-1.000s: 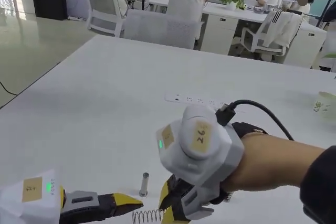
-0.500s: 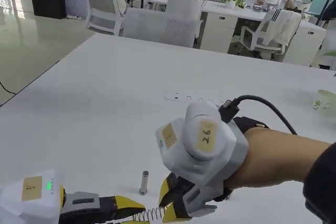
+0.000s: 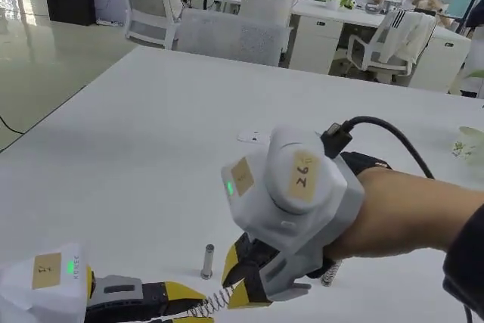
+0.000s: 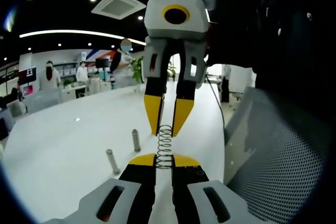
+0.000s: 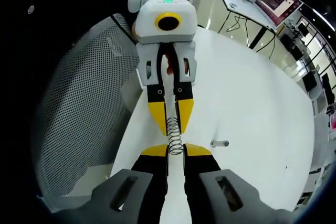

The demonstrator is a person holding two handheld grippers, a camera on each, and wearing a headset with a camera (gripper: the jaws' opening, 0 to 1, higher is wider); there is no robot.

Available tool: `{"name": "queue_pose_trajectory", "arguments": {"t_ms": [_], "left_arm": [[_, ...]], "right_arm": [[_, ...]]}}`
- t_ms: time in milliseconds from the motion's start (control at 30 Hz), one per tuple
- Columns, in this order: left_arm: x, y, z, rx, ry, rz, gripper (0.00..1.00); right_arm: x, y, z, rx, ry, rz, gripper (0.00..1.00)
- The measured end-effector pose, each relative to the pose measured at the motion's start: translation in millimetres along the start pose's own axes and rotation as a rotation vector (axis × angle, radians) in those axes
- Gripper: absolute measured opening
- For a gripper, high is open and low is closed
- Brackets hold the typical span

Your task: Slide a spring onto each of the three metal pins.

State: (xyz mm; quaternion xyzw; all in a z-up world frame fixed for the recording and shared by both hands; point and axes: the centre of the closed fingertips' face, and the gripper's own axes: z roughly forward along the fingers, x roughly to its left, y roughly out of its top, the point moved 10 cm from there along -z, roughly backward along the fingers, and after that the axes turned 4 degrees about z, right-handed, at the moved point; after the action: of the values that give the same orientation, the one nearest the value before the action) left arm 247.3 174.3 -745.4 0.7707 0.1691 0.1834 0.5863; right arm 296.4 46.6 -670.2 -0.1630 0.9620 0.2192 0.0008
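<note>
White table (image 3: 151, 126), left gripper (image 4: 164, 157) and right gripper (image 5: 176, 149) clamping one spring (image 4: 165, 144)

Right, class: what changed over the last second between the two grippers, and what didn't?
The right gripper rose a little, tilting the spring up off the table; the left gripper moved in onto its other end, so both now grip it. The upright pin stayed put.

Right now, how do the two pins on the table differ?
The near pin is bare and smooth; the far pin looks ribbed, seemingly with a coil already on it. The near pin stands closer to the left tongs, the far pin closer to the right tongs. Both stand upright on the table, clear of the spring both tongs grip.
</note>
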Motion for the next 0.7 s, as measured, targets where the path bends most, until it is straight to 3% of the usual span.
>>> {"name": "queue_pose_trajectory", "arguments": {"t_ms": [333, 700], "left_arm": [[0.5, -0.9, -0.1, 0.008, 0.0, 0.007, 0.03], [0.6, 1.8, 0.0, -0.012, -0.002, 0.011, 0.03]], "right_arm": [[2.4, 14.1, -3.9, -0.023, -0.009, -0.02, 0.07], [4.9, 30.9, -6.2, -0.068, -0.014, -0.019, 0.08]]}}
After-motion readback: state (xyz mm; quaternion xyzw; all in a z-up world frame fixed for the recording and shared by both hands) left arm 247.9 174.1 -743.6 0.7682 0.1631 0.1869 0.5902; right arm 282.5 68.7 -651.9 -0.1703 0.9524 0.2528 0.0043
